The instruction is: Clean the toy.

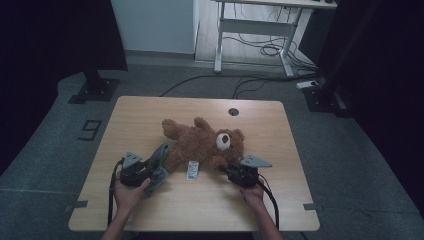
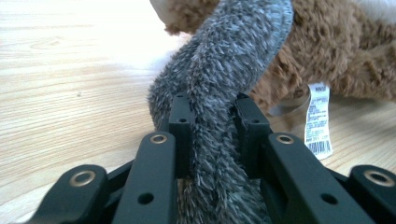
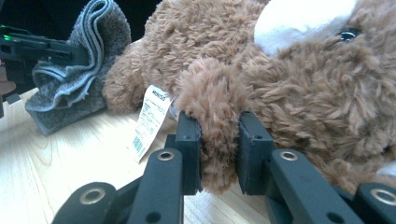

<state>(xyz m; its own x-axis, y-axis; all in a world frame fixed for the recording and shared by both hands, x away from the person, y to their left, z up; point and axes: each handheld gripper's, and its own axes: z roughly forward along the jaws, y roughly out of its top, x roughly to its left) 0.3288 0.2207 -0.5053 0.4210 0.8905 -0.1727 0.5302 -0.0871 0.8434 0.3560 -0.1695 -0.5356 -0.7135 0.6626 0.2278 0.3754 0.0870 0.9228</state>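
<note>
A brown teddy bear lies on its back in the middle of the wooden table, head toward the right. My right gripper is shut on one of the bear's paws, pinched between the black pads. A grey fuzzy cloth is bunched at the bear's left side. My left gripper is shut on that grey cloth, which rises between the pads and drapes against the bear. A white label hangs from the bear onto the table; it appears again as the label and the label.
A round cable hole sits near the table's far edge. Beyond the table are a white desk frame with cables on the floor and a black stand base at the left. A "9" marking is on the floor.
</note>
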